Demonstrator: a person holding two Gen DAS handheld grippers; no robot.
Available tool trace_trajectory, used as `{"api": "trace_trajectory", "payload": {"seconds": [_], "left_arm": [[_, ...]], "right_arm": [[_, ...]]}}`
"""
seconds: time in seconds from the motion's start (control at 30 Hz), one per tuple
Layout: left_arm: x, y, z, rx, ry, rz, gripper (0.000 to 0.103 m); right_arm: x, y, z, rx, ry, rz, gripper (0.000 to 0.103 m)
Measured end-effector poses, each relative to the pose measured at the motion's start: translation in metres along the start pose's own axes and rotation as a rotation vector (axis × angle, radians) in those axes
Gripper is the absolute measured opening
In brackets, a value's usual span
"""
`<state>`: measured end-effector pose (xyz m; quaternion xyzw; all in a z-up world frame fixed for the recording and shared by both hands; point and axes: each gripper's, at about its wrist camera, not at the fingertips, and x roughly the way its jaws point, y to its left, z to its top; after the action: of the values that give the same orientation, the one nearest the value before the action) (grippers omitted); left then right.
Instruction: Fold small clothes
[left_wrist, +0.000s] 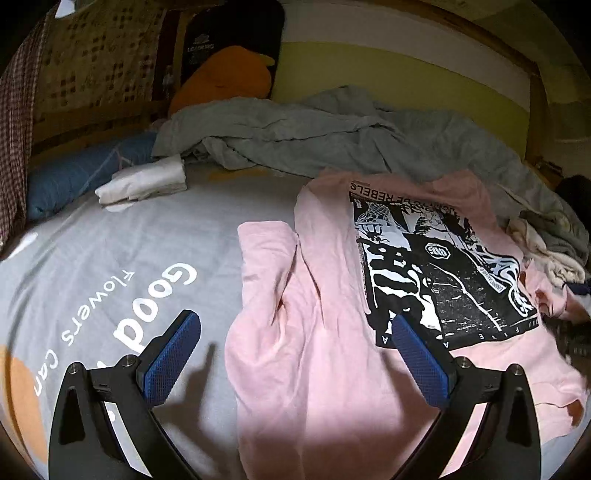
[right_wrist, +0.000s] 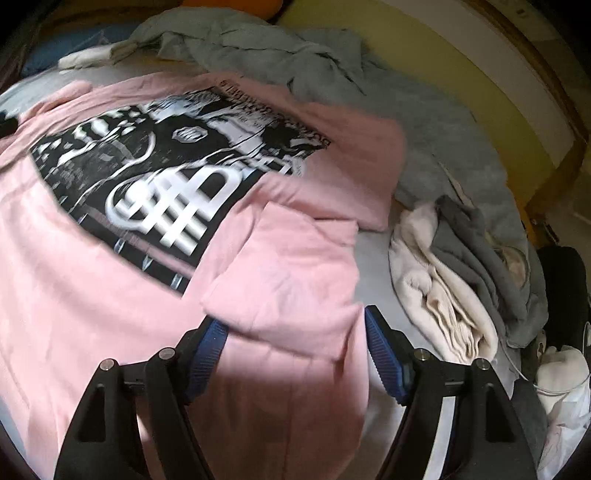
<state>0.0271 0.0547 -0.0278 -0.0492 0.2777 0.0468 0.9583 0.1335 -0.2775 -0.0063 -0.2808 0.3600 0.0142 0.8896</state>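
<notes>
Right gripper (right_wrist: 291, 332) sits lowest, jaws apart and straddling the folded-in sleeve (right_wrist: 291, 280) of the pink T-shirt (right_wrist: 92, 314), pads not pressing. Left gripper (left_wrist: 295, 332) is also apart, over the opposite sleeve (left_wrist: 266, 266). Shirt lies print-up on the grey bedsheet (left_wrist: 129, 229), long axis running away from both. No containers visible.

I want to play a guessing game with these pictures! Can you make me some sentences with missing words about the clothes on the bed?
1. The big T-shirt spread on the bed is ____ in colour.
2. The picture printed on it is black and ____.
3. The bed sheet has the word "____" above "Flowers" in white letters.
4. The pads on the left gripper fingers are ____.

Missing words: pink; white; Good; blue
</notes>
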Motion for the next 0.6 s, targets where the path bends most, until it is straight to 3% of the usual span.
{"api": "trace_trajectory", "payload": {"seconds": [0.03,0.07,0.1,0.23,0.33,0.43,0.6], "left_arm": [[0.000,0.000,0.000,0.003,0.000,0.003,0.103],[0.000,0.001,0.001,0.002,0.000,0.006,0.103],[0.000,0.001,0.001,0.000,0.000,0.009,0.103],[0.001,0.004,0.002,-0.008,0.005,0.010,0.103],[0.002,0.005,0.002,-0.008,0.009,0.016,0.103],[0.003,0.005,0.002,-0.003,0.012,0.024,0.103],[0.003,0.004,0.002,0.009,0.012,0.029,0.103]], "right_arm": [[0.001,-0.003,0.002,0.018,-0.007,-0.007,0.036],[0.002,-0.007,0.003,0.038,0.000,-0.004,0.021],[0.005,-0.010,0.001,0.062,0.007,-0.010,0.014],[-0.003,-0.043,-0.009,0.223,-0.007,-0.126,0.012],[-0.010,-0.092,-0.031,0.454,0.037,-0.177,0.008],[-0.005,-0.137,-0.061,0.639,0.092,-0.158,0.008],[0.014,-0.154,-0.087,0.756,0.150,-0.095,0.012]]}}
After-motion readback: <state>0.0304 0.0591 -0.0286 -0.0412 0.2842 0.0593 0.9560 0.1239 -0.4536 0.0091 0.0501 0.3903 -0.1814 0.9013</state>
